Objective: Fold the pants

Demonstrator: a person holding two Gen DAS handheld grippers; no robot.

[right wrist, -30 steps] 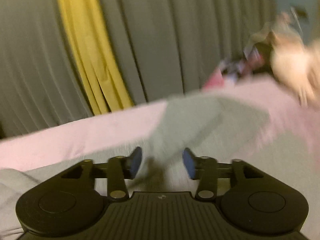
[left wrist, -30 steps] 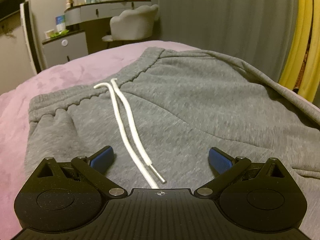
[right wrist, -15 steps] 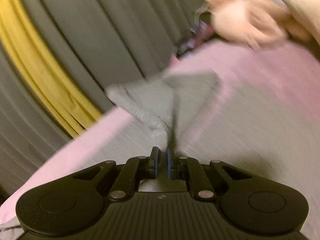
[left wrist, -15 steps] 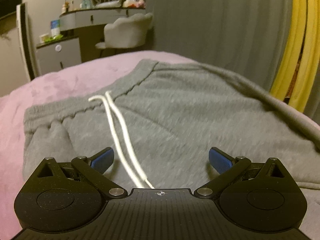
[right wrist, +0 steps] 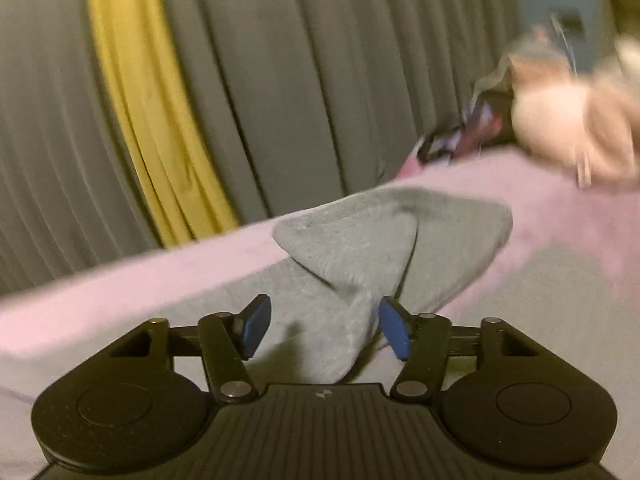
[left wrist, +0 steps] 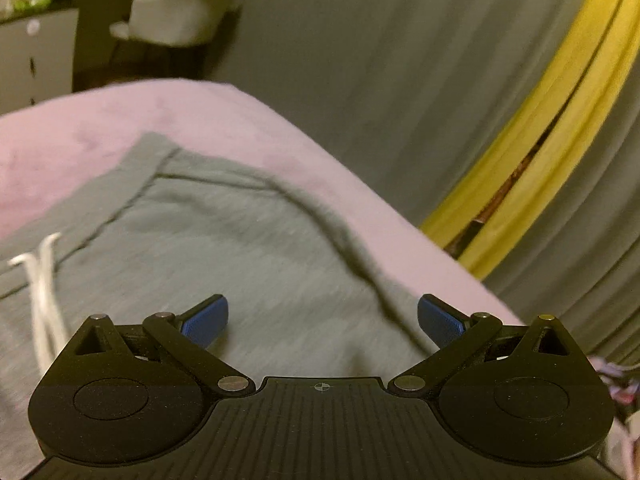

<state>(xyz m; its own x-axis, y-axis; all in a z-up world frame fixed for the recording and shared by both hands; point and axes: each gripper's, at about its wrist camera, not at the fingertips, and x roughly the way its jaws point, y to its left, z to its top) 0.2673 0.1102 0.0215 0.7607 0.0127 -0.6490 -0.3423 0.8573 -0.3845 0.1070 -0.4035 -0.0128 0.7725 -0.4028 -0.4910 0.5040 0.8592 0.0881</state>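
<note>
Right gripper (right wrist: 322,330) jaws, pinching grey pants (right wrist: 360,264) hem half second ago, just spread; bunched cuff between pads, nearer right pad, not pressed. Pants flat on pink bed (left wrist: 200,112), waistband with white drawstring (left wrist: 42,292) far left. Left gripper (left wrist: 322,320) spread wide above pants, empty. Grey curtain (right wrist: 300,80) behind.

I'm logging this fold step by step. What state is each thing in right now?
left gripper: open, nothing between its pads, above the pants.
right gripper: jaws just opened; a fabric fold stands between the pads, unpinched.
grey pants: spread on the pink blanket, waistband end flat.
pant-leg end: bunched into a raised ridge.
white drawstring: untied, lying loose on the pants.
</note>
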